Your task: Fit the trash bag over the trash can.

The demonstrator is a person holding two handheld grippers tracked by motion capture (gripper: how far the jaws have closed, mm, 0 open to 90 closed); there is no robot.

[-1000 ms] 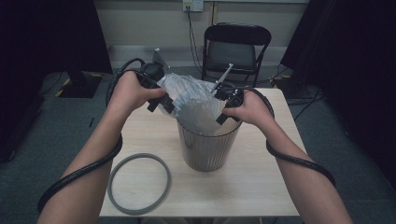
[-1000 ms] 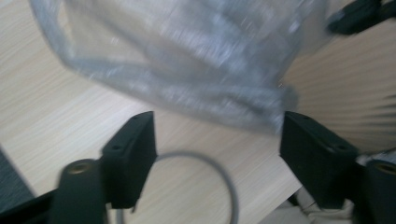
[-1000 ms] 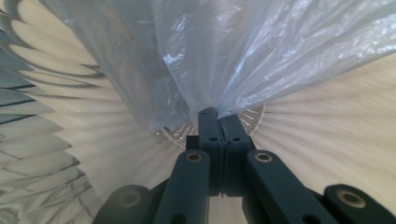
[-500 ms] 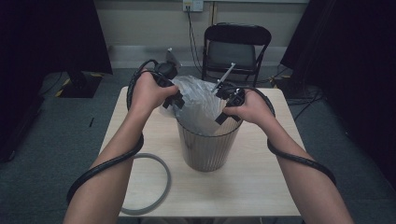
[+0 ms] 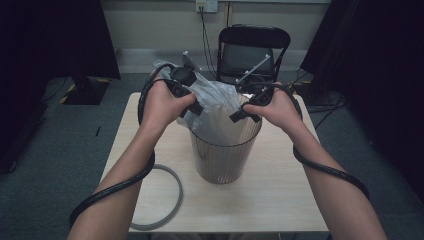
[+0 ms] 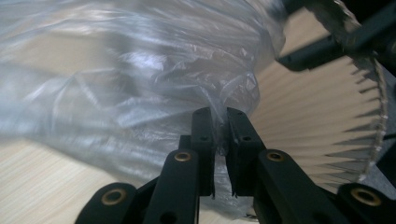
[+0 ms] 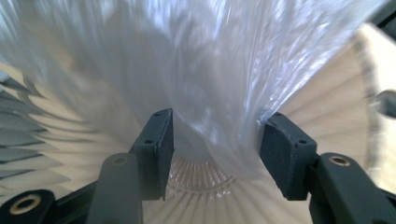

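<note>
Left gripper pinches the plastic bag above the bin's rim; right gripper gapes around it.

My high view is dim, with dark corners left and right and soft shadows on the table. In both gripper views the plastic bag glares white and smears, probably from motion blur.

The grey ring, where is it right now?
In the high view the grey ring lies flat on the table at its near left corner, left of the ribbed bin and partly under the person's left forearm.
</note>
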